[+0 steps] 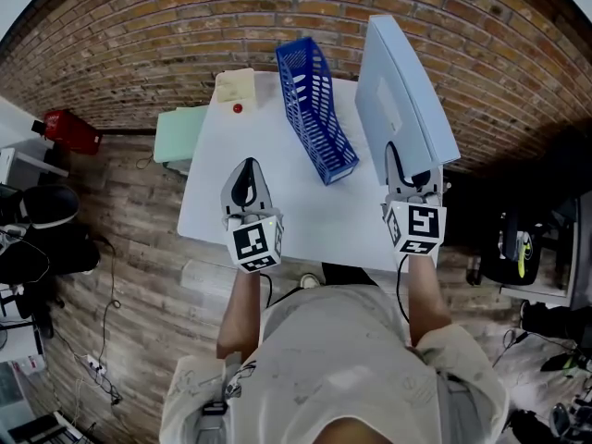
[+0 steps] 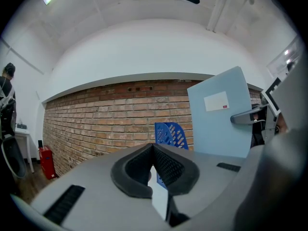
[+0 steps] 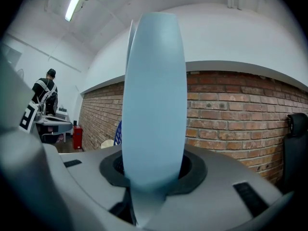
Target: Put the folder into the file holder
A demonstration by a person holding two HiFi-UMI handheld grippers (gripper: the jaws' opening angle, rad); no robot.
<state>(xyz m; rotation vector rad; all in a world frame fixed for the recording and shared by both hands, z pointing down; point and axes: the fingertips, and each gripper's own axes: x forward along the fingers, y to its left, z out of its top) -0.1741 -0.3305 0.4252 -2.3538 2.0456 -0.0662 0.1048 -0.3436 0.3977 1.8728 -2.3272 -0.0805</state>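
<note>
A blue mesh file holder (image 1: 315, 109) stands on the white table (image 1: 305, 213), its open top tilted toward the far side; it also shows in the left gripper view (image 2: 170, 134). My right gripper (image 1: 410, 176) is shut on the lower edge of a light blue folder (image 1: 403, 89), held upright to the right of the holder and apart from it. Seen edge-on, the folder (image 3: 154, 95) fills the right gripper (image 3: 153, 177) view. The folder (image 2: 219, 114) bears a white label. My left gripper (image 1: 247, 169) hovers over the table left of the holder, shut and empty (image 2: 154, 150).
A pale green box (image 1: 179, 135) and a cream pad (image 1: 234, 87) sit at the table's far left, with a small red object (image 1: 238, 108) beside them. A brick wall (image 1: 166, 26) backs the table. A red extinguisher (image 1: 69, 129) stands on the floor. A person (image 3: 45, 94) is far off.
</note>
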